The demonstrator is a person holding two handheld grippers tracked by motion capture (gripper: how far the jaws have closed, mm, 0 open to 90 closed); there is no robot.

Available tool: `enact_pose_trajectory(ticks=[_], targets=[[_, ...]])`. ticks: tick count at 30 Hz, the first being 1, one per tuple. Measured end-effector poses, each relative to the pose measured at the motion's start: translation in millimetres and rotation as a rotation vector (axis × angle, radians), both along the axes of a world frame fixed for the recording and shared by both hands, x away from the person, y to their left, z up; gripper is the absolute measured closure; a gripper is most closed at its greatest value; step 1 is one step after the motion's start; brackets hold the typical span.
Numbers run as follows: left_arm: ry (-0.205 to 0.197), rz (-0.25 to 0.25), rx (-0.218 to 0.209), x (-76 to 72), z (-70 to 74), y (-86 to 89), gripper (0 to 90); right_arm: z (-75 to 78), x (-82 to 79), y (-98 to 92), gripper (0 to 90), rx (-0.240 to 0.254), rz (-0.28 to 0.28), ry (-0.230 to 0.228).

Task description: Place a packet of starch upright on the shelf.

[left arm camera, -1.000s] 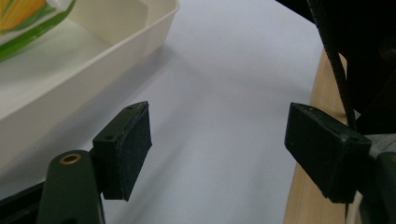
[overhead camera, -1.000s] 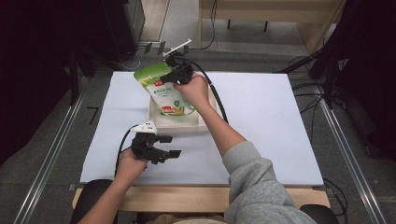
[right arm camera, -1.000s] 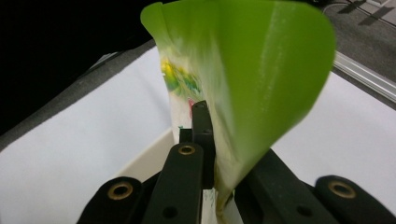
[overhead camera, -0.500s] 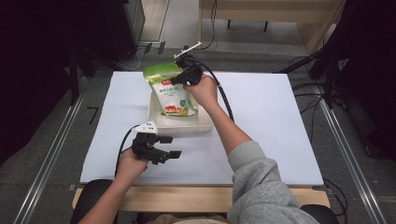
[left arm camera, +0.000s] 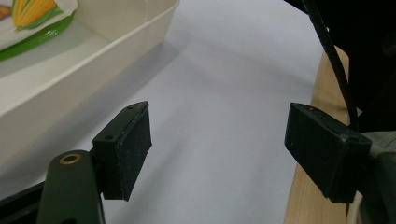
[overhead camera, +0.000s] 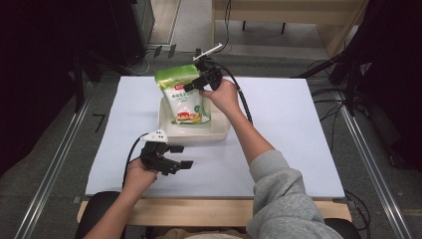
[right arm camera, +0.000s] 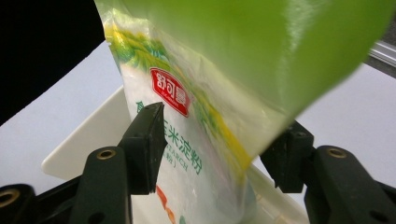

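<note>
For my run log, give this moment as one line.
right gripper: jaws just opening, astride bag | bag: in tray | left gripper: open, idle

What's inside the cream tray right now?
A green-and-white starch bag stands in the cream tray, its top leaning past the far rim. The tray floor under the bag is covered.

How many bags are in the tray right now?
1. A green-topped bag stands in the white tray, leaning toward the far side, between the right gripper's jaws. Anything under it would be hidden.
</note>
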State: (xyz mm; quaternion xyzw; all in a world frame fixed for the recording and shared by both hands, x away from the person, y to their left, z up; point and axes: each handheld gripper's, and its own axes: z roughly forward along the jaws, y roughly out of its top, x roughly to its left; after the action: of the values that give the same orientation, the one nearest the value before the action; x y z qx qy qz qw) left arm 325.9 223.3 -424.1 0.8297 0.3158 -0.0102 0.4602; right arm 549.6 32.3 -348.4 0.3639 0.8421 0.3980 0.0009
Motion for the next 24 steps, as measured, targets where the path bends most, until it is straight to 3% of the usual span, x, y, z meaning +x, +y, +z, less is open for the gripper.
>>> enact_pose_trajectory(ticks=[10, 15, 24], targets=[[-0.001, 0.003, 0.004, 0.3, -0.2, -0.4, 23.5, 20.3, -11.3, -35.8, 46.2, 0.035, -0.034, -0.035], [-0.001, 0.004, 0.006, 0.6, -0.1, -0.1, 23.5, 30.7, -26.0, -53.1, 46.0, 0.047, -0.028, -0.069], [0.001, 0.004, 0.011, 0.5, -0.3, -0.4, 23.5, 27.7, -58.4, -79.1, 45.7, 0.062, 0.005, -0.1]])
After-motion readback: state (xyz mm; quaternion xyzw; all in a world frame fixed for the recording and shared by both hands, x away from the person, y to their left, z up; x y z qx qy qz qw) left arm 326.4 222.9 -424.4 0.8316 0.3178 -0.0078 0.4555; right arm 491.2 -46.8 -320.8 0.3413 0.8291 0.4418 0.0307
